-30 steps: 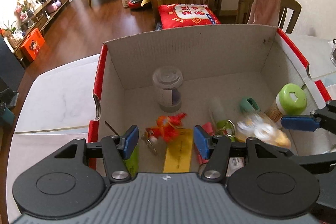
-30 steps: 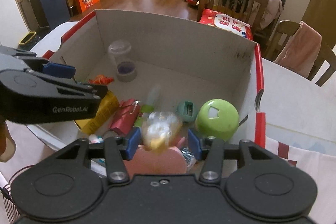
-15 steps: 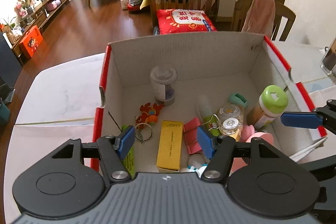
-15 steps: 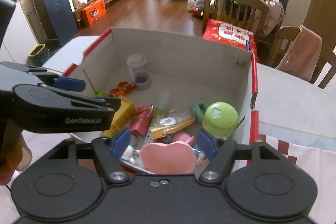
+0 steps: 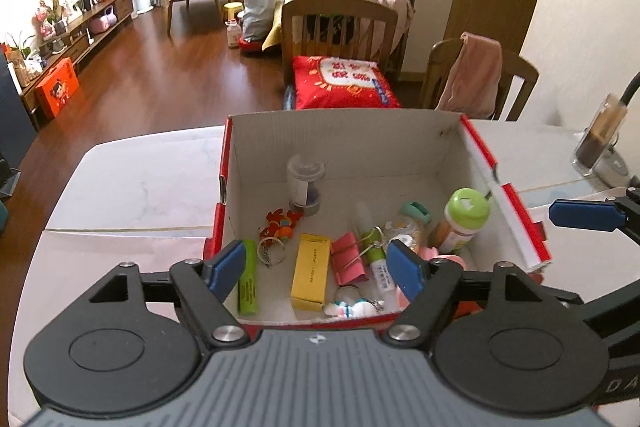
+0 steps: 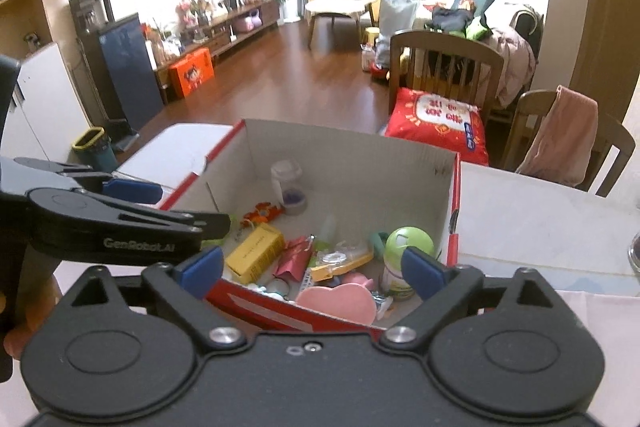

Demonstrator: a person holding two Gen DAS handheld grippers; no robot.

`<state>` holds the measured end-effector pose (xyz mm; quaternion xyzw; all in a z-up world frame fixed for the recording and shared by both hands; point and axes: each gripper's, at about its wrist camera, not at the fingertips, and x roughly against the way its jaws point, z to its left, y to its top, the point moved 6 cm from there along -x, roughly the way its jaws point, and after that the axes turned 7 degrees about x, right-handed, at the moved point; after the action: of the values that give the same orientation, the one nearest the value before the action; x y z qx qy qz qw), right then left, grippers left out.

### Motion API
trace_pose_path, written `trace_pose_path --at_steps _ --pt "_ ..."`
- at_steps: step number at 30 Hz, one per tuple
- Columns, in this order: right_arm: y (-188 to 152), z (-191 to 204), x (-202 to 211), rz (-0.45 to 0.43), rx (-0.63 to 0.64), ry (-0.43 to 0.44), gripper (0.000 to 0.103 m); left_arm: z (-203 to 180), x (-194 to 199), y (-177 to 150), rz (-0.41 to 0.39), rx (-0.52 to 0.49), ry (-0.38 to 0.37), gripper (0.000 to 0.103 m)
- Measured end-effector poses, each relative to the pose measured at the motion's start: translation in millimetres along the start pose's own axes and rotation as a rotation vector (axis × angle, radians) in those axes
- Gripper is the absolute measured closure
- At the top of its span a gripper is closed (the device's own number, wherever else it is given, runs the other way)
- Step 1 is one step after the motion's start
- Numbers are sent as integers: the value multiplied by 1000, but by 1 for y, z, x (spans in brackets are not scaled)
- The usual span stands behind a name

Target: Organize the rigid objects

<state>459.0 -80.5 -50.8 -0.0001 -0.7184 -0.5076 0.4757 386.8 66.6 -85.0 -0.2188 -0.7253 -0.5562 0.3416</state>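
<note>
- The left gripper [image 5: 316, 269] hangs above the near edge of the cardboard box [image 5: 344, 135]; its jaws have just been opening and stand apart, with nothing clamped between the blue pads [image 5: 228, 265].
- The right gripper [image 6: 312, 267] hovers over the box's near right corner; its jaws have also just been opening and gape wide, gripping nothing.
- In the right wrist view the left gripper's black arm crosses the left side, above the box's left wall.
- Nearest in the box, by the front wall, lie a pink heart-shaped piece [image 6: 338, 303] and a small white figure on a key ring [image 5: 352, 307].
- Just beyond, from left to right in the left wrist view: a green marker [image 5: 248, 279] along the left wall, a yellow carton [image 5: 310, 271] lying flat, pink binder clips [image 5: 350, 259], and a white tube [image 5: 370, 239].
- At the right wall a jar with a green lid [image 5: 464, 217] leans tilted, a small teal item [image 5: 416, 213] just behind it.
- An orange-red charm [image 5: 282, 221] with a metal ring lies left of centre.
- Farthest in, near the back wall, a clear lidded container [image 5: 305, 183] stands upright.
- The box sits on a white table [image 5: 132, 183]; beyond it are wooden chairs, one bearing a red cushion [image 5: 344, 83].
</note>
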Motion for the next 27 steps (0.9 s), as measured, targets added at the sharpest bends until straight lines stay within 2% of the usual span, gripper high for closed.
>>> trace_pose_path --at_steps 3,9,14,16,18,27 --pt "-2 2 14 -28 -4 3 0 2 13 -6 -9 7 -13 23" --pt "-6 12 41 -77 6 11 0 3 38 -17 -28 25 -44 22" --pt "-13 17 60 -111 -1 6 0 1 57 -27 -53 21 -62 18" --pt "-15 19 66 -123 -4 2 0 -1 64 -32 -59 14 -66 6" --pt "-17 21 73 -138 -10 0 0 -2 71 -36 -66 16 -85 0" --pt "-23 29 95 -177 -25 -4 0 -6 101 -52 -112 8 -93 0"
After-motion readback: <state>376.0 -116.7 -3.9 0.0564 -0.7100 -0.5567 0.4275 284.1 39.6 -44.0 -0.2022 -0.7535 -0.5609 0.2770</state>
